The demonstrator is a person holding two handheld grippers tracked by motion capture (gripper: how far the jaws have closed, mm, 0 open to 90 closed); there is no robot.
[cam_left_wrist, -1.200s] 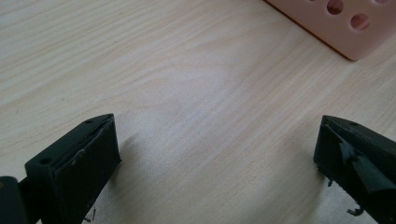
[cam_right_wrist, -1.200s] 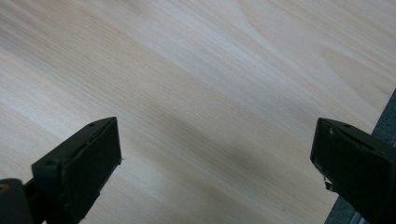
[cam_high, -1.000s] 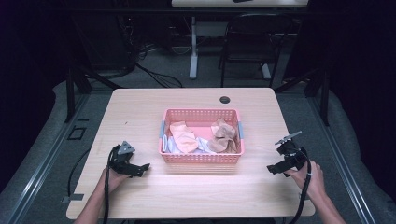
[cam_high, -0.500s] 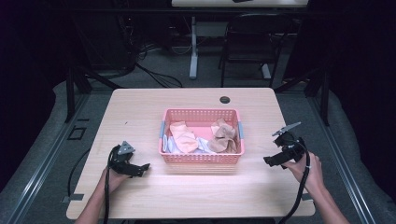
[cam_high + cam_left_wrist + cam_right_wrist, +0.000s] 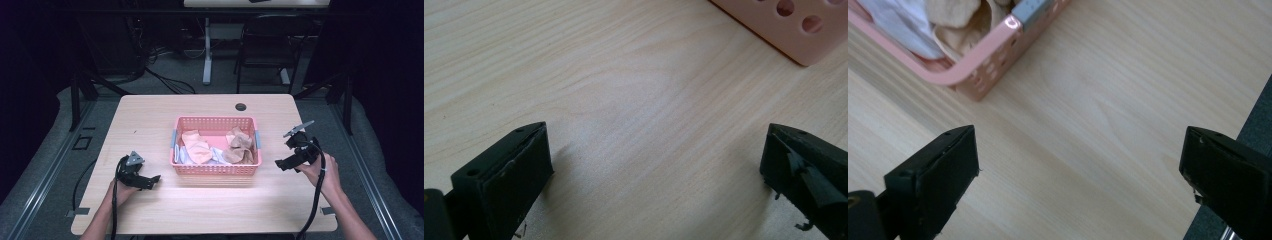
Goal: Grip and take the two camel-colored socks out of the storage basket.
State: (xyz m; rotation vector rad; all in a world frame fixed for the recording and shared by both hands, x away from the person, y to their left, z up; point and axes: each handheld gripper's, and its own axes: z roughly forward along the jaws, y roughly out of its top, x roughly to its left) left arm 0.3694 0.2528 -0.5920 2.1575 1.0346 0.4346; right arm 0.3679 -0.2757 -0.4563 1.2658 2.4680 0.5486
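Observation:
A pink perforated basket (image 5: 215,169) sits in the middle of the wooden table (image 5: 150,125). Inside lie crumpled cloths: a peach one (image 5: 196,147), a tan one (image 5: 239,145) and a white one (image 5: 216,155). My left gripper (image 5: 152,180) rests low on the table left of the basket, open, with bare wood between its jaws; a basket corner (image 5: 796,30) shows at its view's top right. My right gripper (image 5: 281,164) hovers right of the basket, open and empty. The basket's rim (image 5: 968,70), white cloth (image 5: 903,22) and tan cloth (image 5: 955,27) show ahead of it.
A small round black grommet (image 5: 241,106) is set in the table near its far edge. The table's right edge (image 5: 1253,120) lies close to the right gripper. Beyond the table stand a dark chair (image 5: 267,50), a white desk leg (image 5: 207,50) and floor cables.
The right gripper has lifted and moved left, closer to the basket's right end. The left gripper has stayed where it was.

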